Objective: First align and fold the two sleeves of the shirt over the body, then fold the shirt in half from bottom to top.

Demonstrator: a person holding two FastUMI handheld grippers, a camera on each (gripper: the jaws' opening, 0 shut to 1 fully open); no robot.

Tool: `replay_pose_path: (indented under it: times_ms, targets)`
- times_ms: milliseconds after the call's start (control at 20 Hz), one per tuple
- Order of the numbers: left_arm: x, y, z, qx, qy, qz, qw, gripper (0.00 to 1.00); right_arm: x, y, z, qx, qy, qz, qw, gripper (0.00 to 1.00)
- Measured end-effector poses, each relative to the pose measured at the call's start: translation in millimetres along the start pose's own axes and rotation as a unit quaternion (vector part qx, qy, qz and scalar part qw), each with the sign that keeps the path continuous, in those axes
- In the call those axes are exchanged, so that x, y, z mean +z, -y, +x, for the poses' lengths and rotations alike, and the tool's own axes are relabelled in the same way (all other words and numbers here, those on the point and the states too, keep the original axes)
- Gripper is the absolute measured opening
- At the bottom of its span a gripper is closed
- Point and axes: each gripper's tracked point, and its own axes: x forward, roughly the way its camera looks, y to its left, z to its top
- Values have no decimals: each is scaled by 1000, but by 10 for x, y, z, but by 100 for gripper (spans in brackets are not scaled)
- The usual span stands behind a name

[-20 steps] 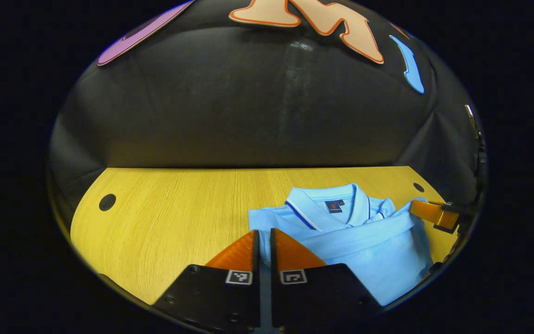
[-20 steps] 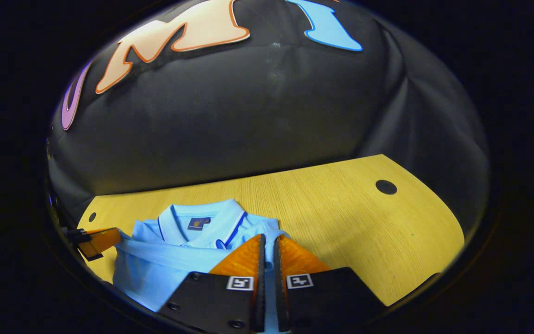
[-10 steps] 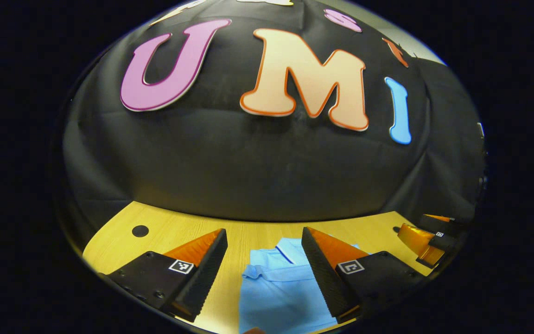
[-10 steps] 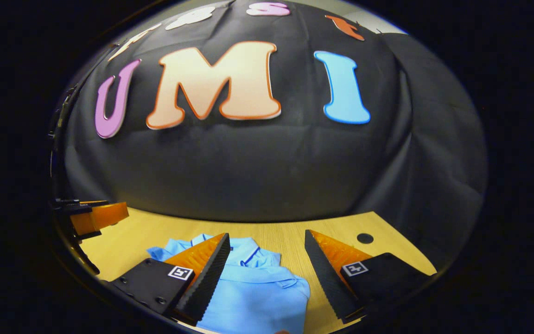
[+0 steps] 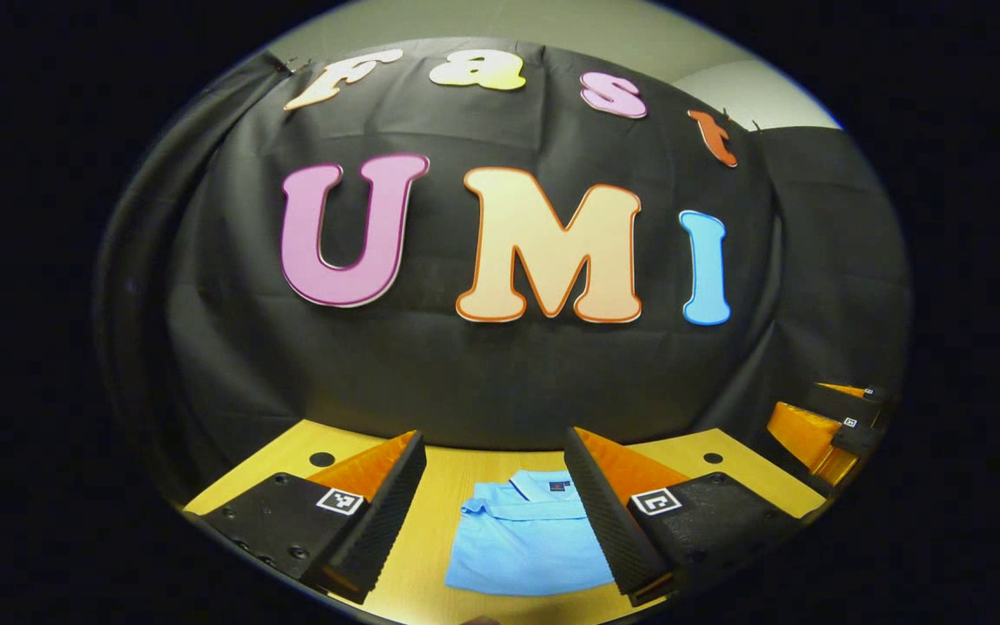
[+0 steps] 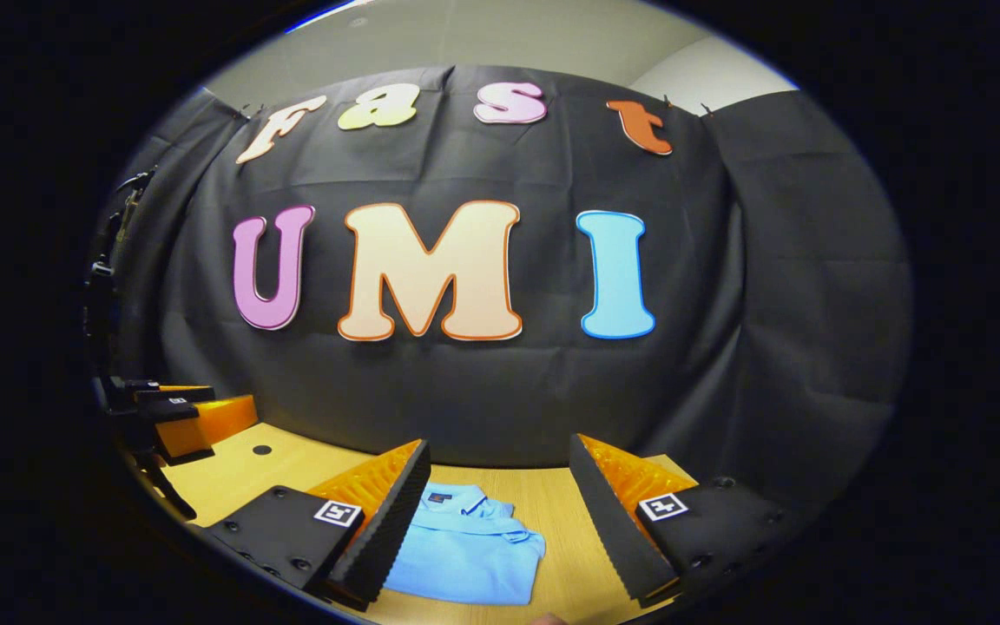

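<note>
Between the spread fingers of the left gripper (image 5: 493,451), which grasp nothing, the folded blue polo shirt (image 5: 528,545) lies flat on the wooden worktop (image 5: 292,451), collar toward the booth wall. Likewise released, the right gripper (image 6: 498,458) hovers above the shirt's right edge.

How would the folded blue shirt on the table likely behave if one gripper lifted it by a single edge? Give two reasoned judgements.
The shirt is soft cloth folded in layers, so it would probably sag and unfold rather than hold its shape. It lies flat on the smooth wooden table, so a push would likely slide or bunch it; being thin fabric, it is probably light.
</note>
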Motion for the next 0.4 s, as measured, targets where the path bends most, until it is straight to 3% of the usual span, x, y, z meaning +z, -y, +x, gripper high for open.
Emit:
replay_pose_path:
  times_ms: [400]
  targets:
    - [101, 5, -654, 16, 4, 3, 1000, 95, 224, 10, -609, 24, 20, 6, 1000, 100]
